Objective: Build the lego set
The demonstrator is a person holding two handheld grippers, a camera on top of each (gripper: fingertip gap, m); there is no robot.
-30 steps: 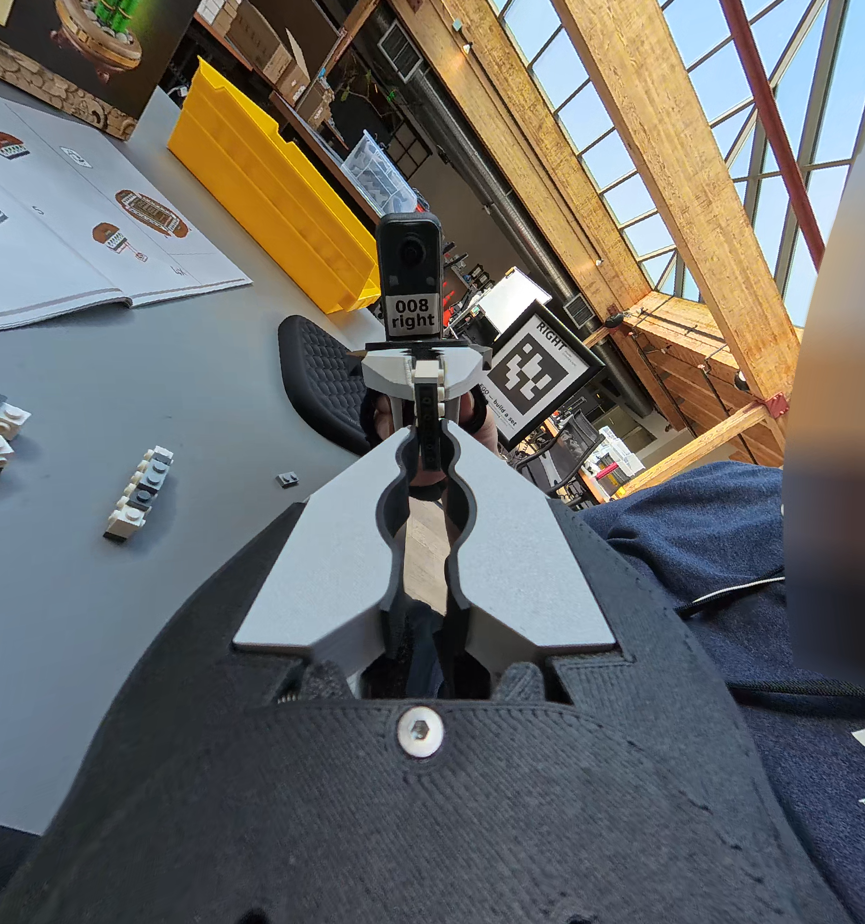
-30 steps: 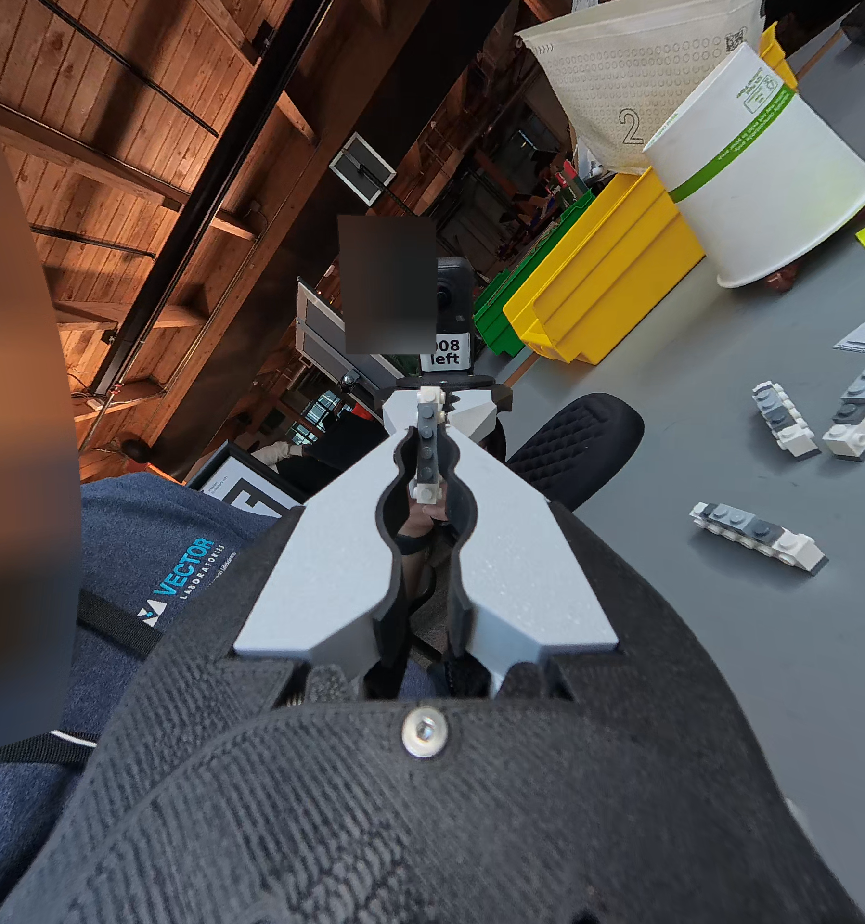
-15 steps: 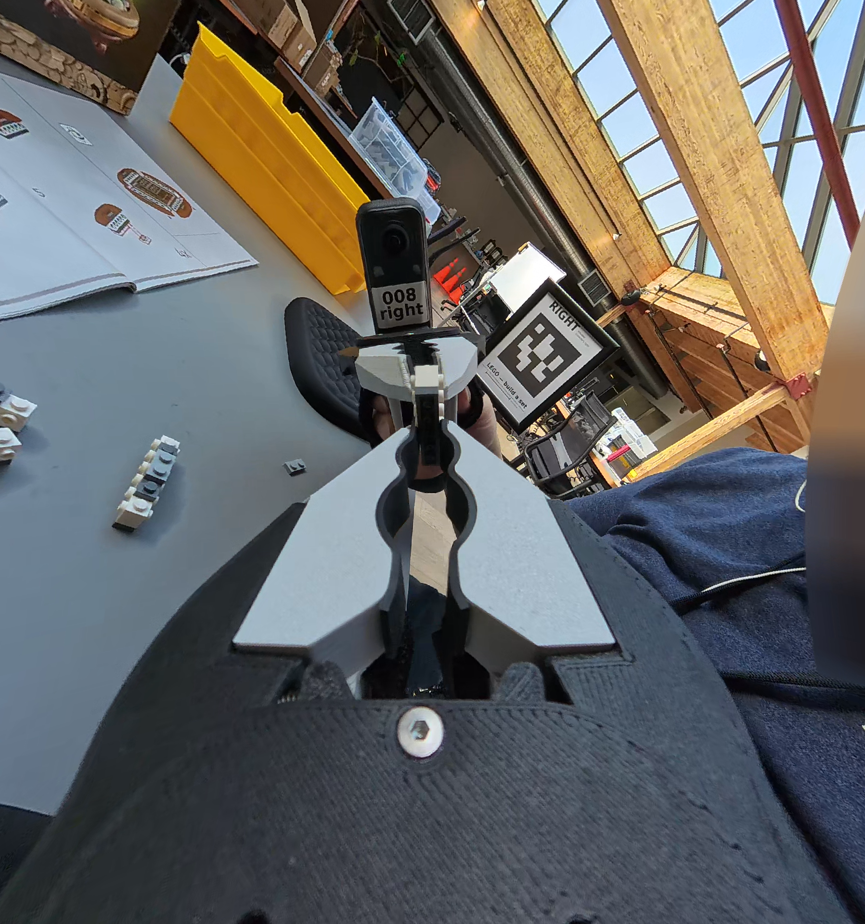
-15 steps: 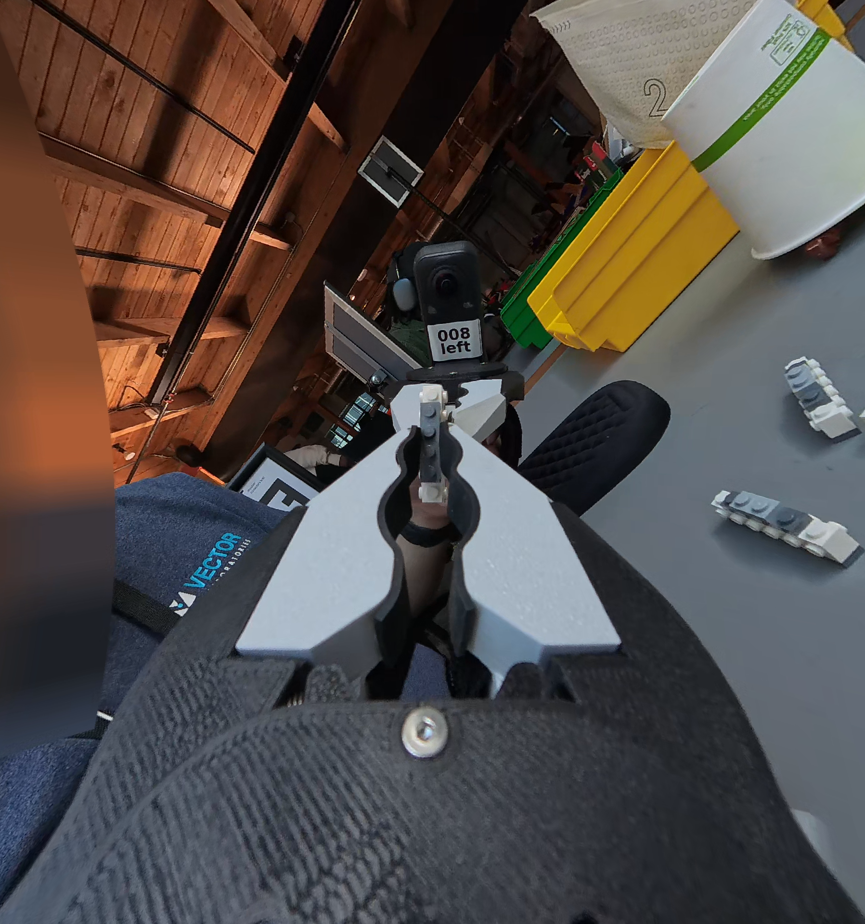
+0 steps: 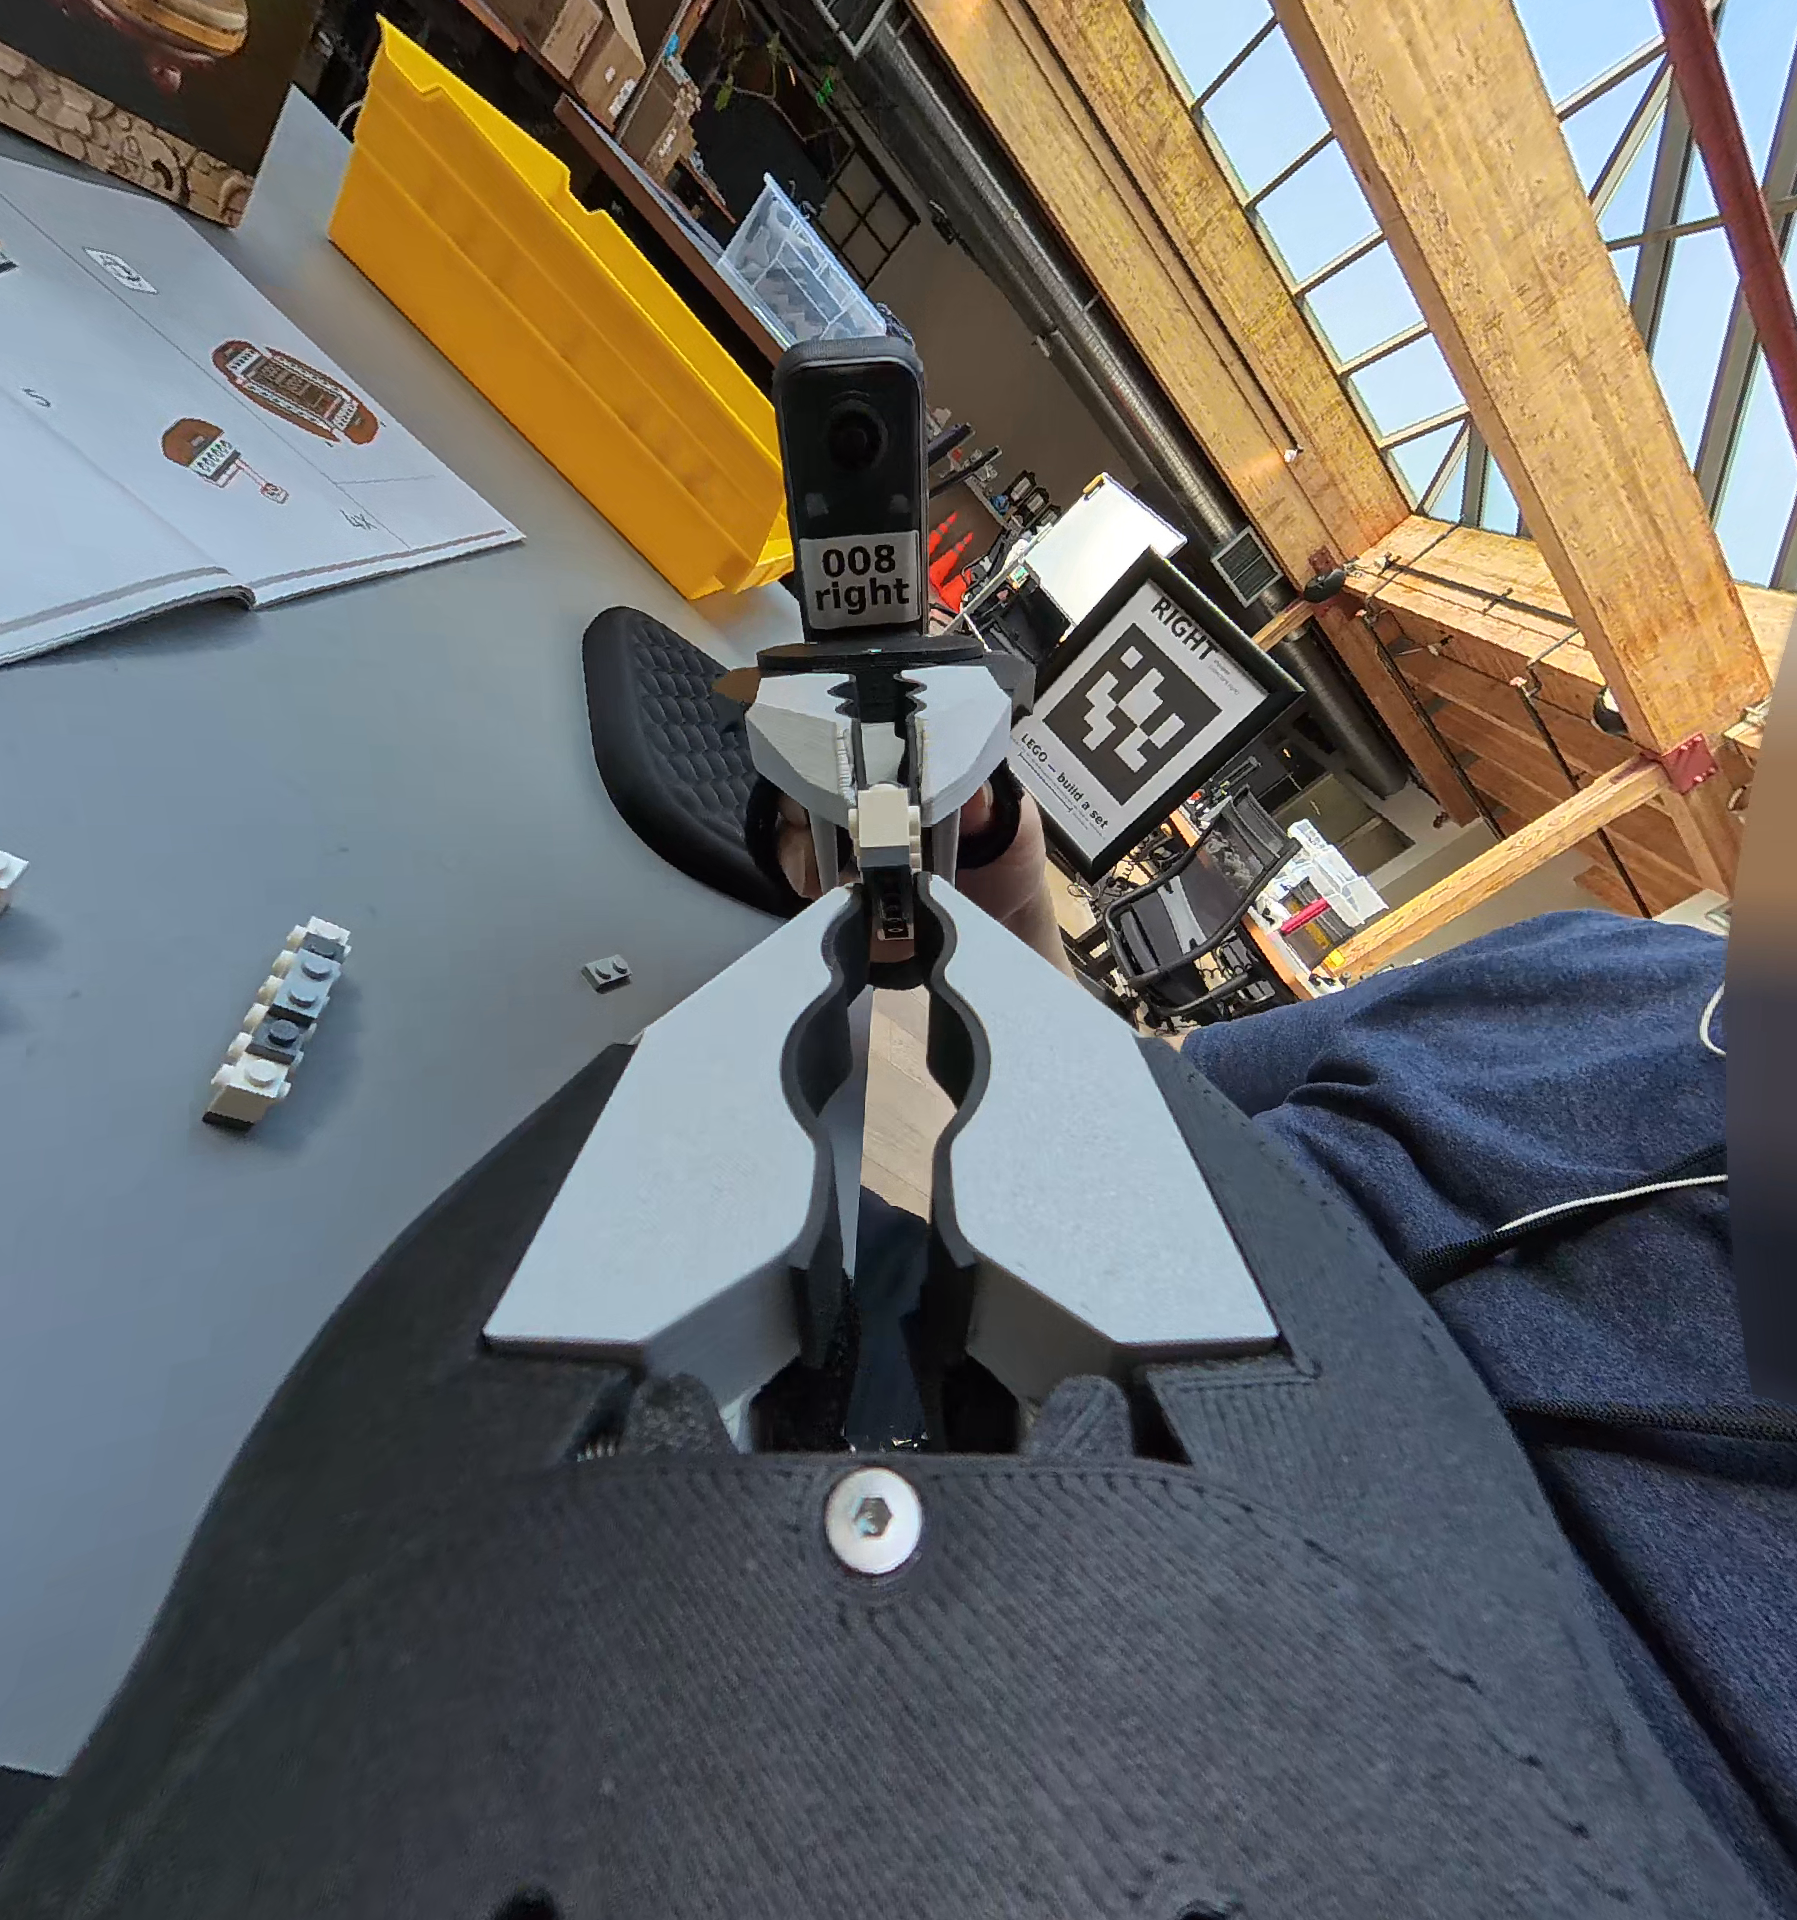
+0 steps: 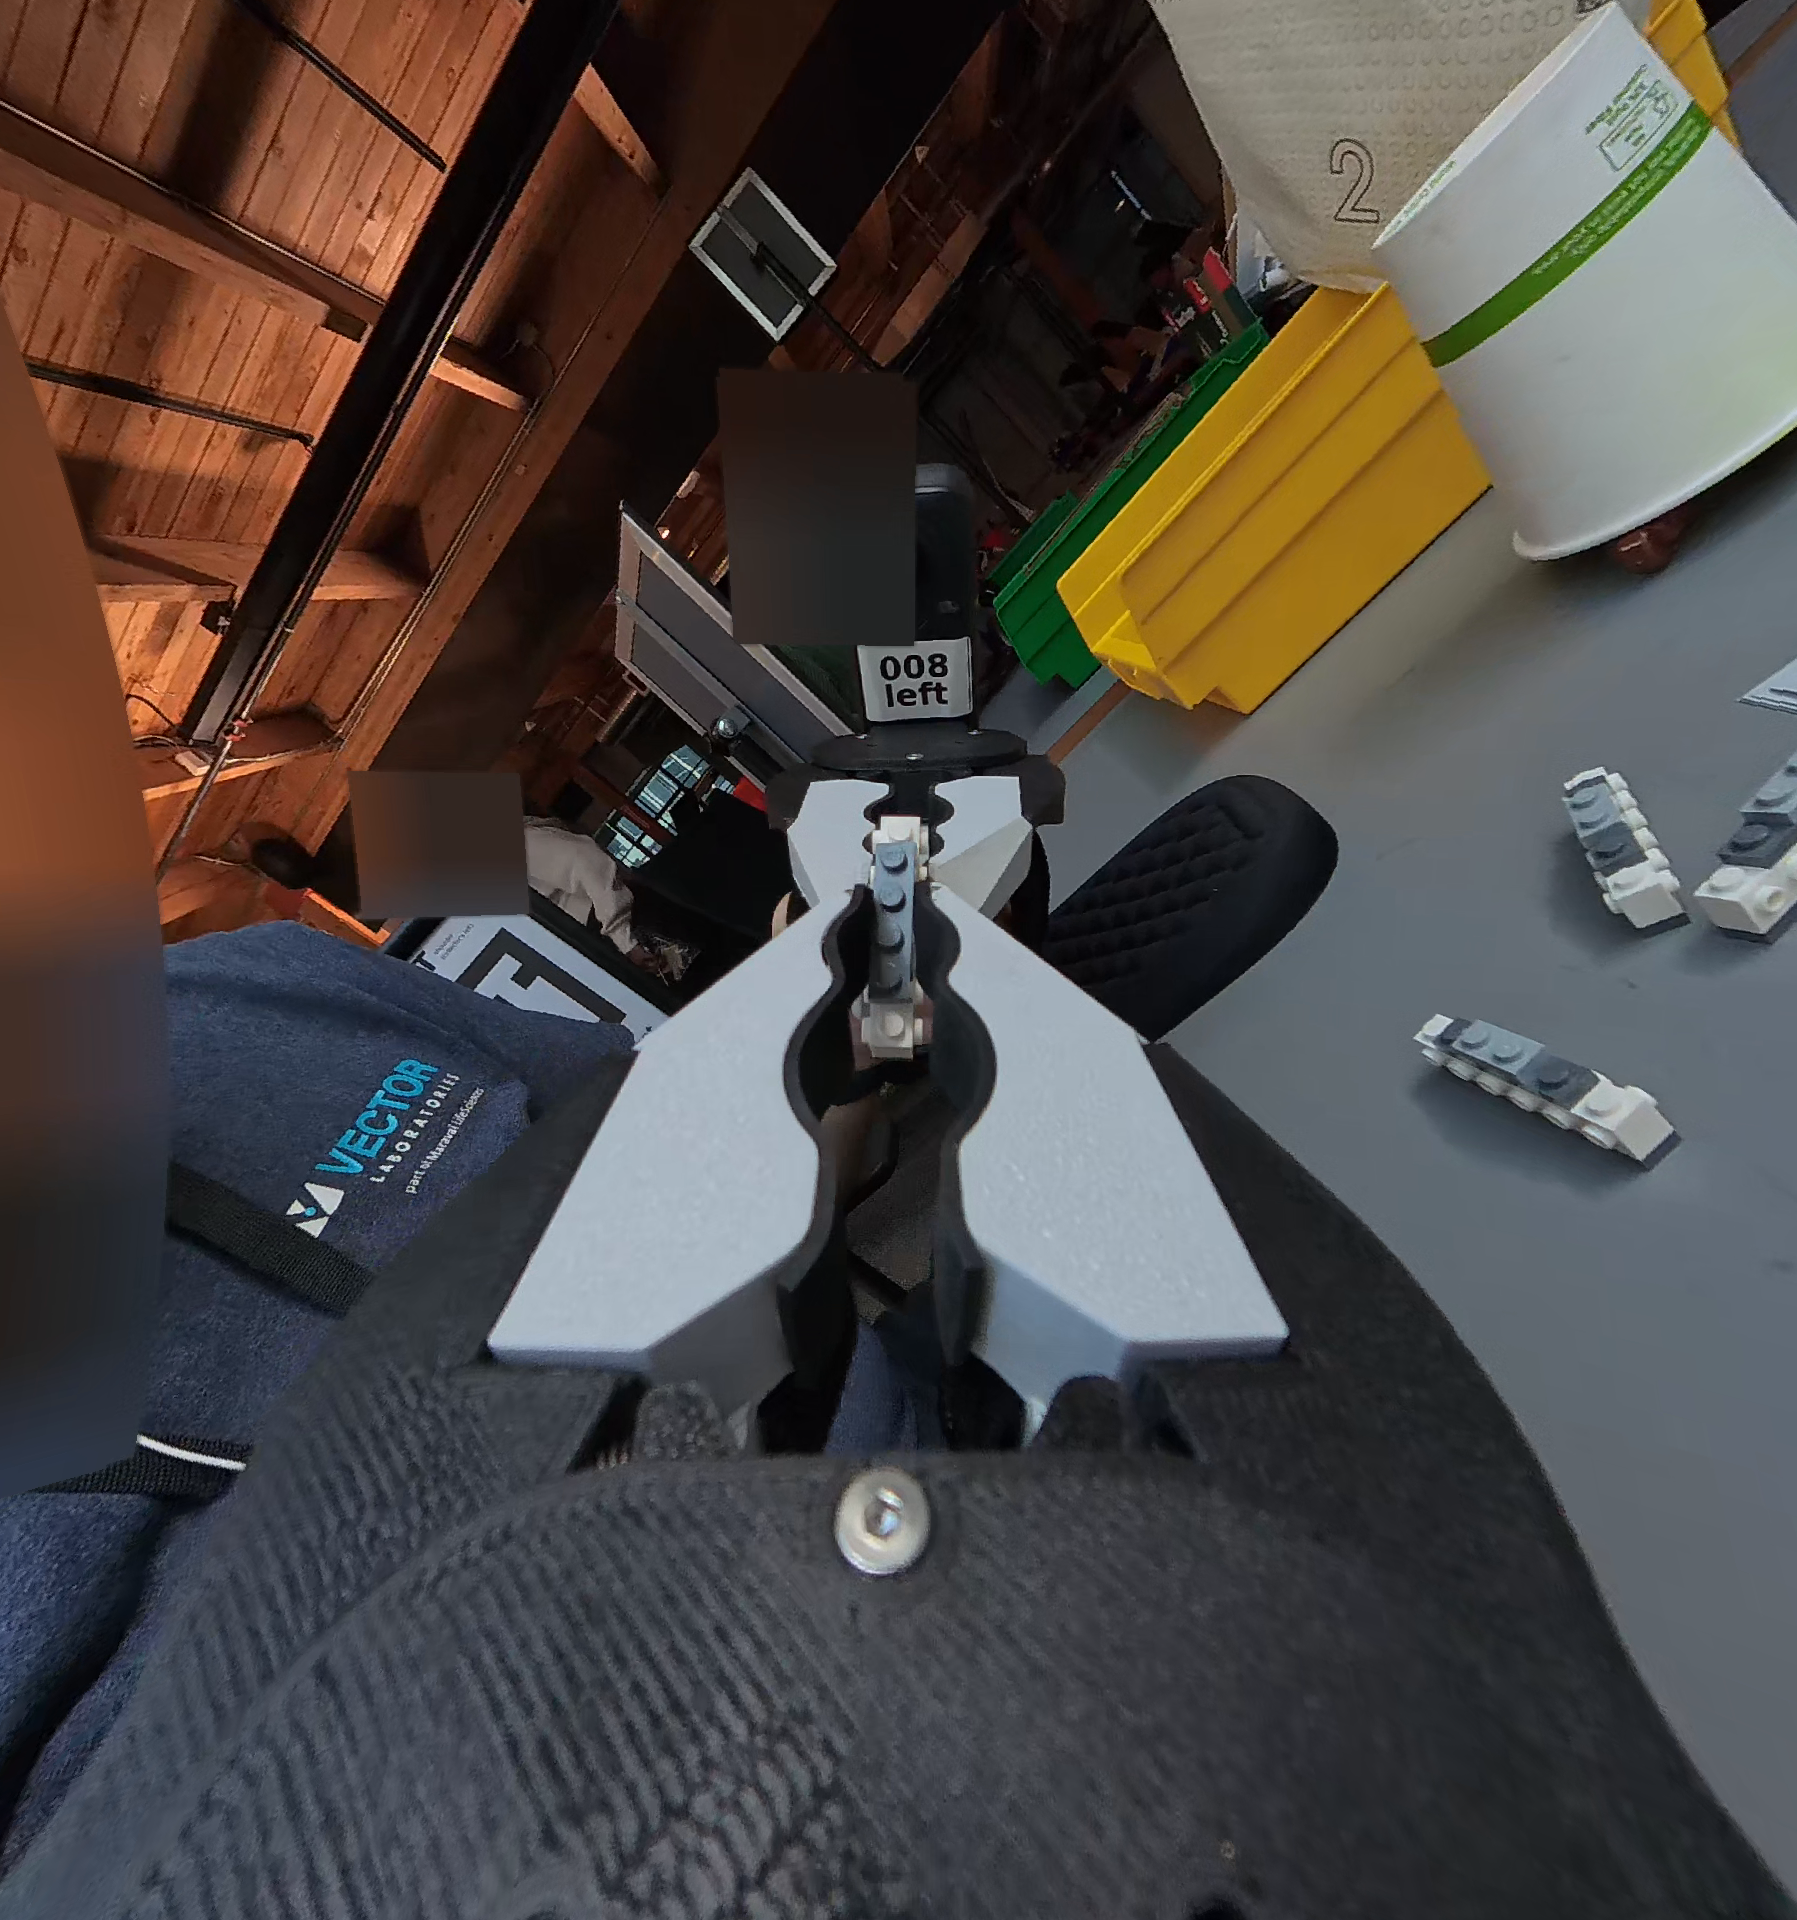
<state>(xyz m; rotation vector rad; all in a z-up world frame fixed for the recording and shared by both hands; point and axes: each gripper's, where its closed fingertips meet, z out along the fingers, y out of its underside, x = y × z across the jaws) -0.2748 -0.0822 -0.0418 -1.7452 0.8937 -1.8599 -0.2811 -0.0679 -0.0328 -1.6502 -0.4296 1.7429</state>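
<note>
Grey table (image 5: 198,1299) off to the side holds the open instruction booklet (image 5: 146,468) and finished brick strips (image 5: 276,1023), parked for later I'd guess. Up in the air, both tools face each other: left gripper (image 5: 886,914) and right gripper (image 6: 894,935) are each clamped on opposite ends of one grey-and-white brick strip (image 6: 892,935), probably to squeeze its plates tight.

The brick strip (image 6: 894,935) is grey with white ends. Both the left gripper (image 5: 889,914) and the right gripper (image 6: 892,914) are light grey and black. The table (image 5: 146,1247) is grey, the bin (image 5: 561,322) is yellow, and the cup (image 6: 1642,343) is white with a green stripe
</note>
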